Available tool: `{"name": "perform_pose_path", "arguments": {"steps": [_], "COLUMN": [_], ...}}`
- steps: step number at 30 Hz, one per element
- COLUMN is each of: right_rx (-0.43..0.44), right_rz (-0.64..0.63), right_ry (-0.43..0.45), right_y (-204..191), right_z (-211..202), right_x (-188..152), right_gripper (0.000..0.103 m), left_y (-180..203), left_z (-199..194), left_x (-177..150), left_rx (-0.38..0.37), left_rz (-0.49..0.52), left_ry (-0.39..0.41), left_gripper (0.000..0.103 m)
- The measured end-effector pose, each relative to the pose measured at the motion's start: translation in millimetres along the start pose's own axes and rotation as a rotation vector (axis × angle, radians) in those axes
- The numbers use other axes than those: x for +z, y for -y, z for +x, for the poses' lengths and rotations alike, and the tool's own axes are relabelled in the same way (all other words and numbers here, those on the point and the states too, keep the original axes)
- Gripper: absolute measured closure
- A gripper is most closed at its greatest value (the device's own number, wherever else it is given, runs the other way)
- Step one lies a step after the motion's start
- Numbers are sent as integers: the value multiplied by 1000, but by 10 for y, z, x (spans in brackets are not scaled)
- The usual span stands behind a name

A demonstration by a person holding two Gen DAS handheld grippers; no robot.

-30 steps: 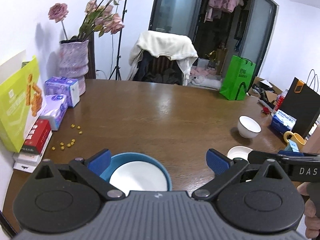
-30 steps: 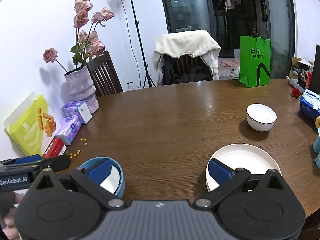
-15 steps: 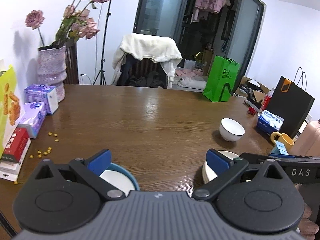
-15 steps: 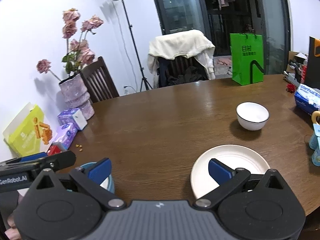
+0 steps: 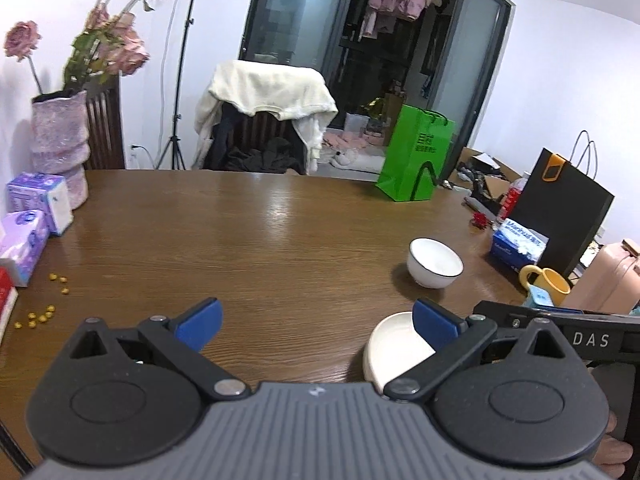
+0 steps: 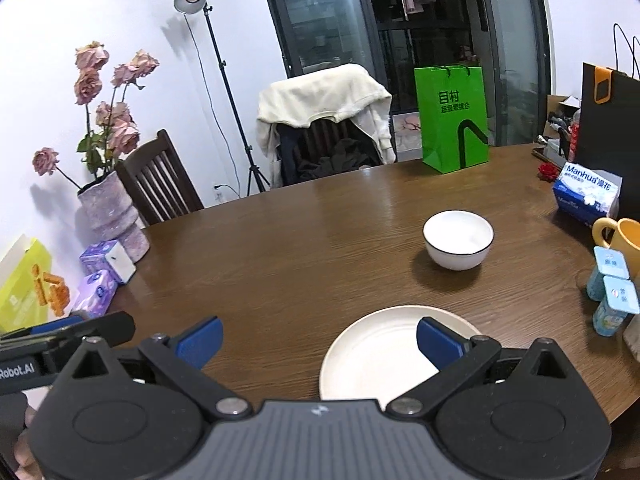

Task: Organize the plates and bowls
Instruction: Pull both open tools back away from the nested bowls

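Your left gripper (image 5: 316,320) is spread wide, nothing between the blue pads (image 5: 199,321), hovering over bare worktop (image 5: 248,236). Your right gripper (image 6: 318,338) is also wide and empty; its right pad (image 6: 438,342) sits above the white plate (image 6: 380,354) near the worktop's near edge, contact can't be told.

White bowl (image 6: 458,239) with the dark rim stands upright on the worktop, farther out than the plate and slightly right, well apart from it. In the left wrist view the same plate (image 5: 394,354) shows at near right, partly behind the gripper linkage, with the bowl (image 5: 435,262) beyond it.

Clutter: green bag (image 6: 452,118) at the far edge, tissue pack (image 6: 586,192) and yellow mug (image 6: 622,238) on the right, two small yogurt pots (image 6: 612,290) near the mug. On the left, pink vase (image 5: 60,140) with roses, purple tissue boxes (image 5: 38,200), yellow pellets (image 5: 44,312) scattered on the wood.
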State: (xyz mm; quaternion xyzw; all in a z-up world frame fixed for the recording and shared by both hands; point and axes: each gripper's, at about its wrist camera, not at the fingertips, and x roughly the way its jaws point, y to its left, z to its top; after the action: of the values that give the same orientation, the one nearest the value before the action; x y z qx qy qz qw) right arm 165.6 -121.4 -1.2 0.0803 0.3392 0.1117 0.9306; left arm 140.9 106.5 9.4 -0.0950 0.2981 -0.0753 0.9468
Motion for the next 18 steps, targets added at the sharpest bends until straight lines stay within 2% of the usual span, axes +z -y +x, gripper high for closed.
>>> {"name": "perform_pose_path", "arguments": {"steps": [18], "right_rx": [-91], "right_rz": [75], "right_ry": [-8], "right_y": [667], "right_z": [97], "right_x": [104], "right_gripper": [0], "left_y": [558], "left_z": [584], "left_x": [105], "left_rx": [-102], "left_rz": [65], "left_ry": [-69], "left_gripper": [0]}}
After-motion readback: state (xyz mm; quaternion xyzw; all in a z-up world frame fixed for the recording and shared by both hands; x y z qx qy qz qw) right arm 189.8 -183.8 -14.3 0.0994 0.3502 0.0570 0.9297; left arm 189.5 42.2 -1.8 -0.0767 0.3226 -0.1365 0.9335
